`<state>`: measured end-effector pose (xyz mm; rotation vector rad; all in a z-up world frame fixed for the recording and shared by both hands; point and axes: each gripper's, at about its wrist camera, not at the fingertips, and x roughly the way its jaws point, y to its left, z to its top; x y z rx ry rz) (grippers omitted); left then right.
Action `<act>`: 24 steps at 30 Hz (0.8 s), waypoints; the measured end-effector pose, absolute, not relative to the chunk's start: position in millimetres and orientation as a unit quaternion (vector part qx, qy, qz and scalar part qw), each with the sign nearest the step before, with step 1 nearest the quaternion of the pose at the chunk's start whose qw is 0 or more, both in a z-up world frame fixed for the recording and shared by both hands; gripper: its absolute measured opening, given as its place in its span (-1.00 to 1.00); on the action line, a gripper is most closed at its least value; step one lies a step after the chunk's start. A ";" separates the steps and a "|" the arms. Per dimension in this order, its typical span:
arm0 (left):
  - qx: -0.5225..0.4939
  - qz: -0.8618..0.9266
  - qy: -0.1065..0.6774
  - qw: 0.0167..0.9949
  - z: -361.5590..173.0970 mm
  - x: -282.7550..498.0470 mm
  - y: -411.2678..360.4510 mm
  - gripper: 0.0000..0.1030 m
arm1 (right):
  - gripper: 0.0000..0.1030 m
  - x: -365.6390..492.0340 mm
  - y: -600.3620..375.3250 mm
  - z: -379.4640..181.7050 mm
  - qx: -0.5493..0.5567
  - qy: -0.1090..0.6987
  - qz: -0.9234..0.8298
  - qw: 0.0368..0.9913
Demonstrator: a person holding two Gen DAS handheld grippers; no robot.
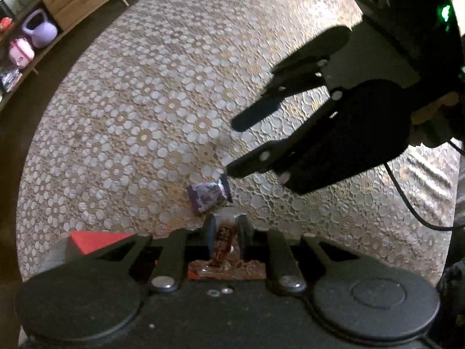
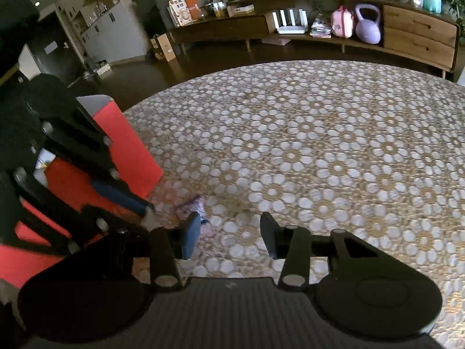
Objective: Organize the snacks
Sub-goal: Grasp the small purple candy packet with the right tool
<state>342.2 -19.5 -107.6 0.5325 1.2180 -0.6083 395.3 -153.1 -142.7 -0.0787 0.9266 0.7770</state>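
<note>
My left gripper (image 1: 227,234) is shut on a dark red-brown snack packet (image 1: 223,242), held just above the table. A small purple snack packet (image 1: 208,196) lies on the lace tablecloth right in front of it. My right gripper (image 1: 237,147) comes in from the right, open, its lower fingertip close to the purple packet's twisted end. In the right wrist view the right gripper (image 2: 229,234) is open and empty, and the purple packet (image 2: 195,206) lies just past its left finger. A red box (image 2: 130,151) stands at the left, with the left gripper (image 2: 146,213) in front of it.
The round table (image 2: 334,145) has a lace floral cloth. The red box corner (image 1: 96,240) shows at the lower left of the left wrist view. A low wooden shelf (image 2: 418,35) with a purple kettlebell (image 2: 368,24) stands across the room.
</note>
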 end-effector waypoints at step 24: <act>0.174 -0.225 0.519 0.806 -70.5 371.1 -4.6 -0.76 | -0.15 355.6 -77.1 -148.6 -0.192 0.379 0.388 0.818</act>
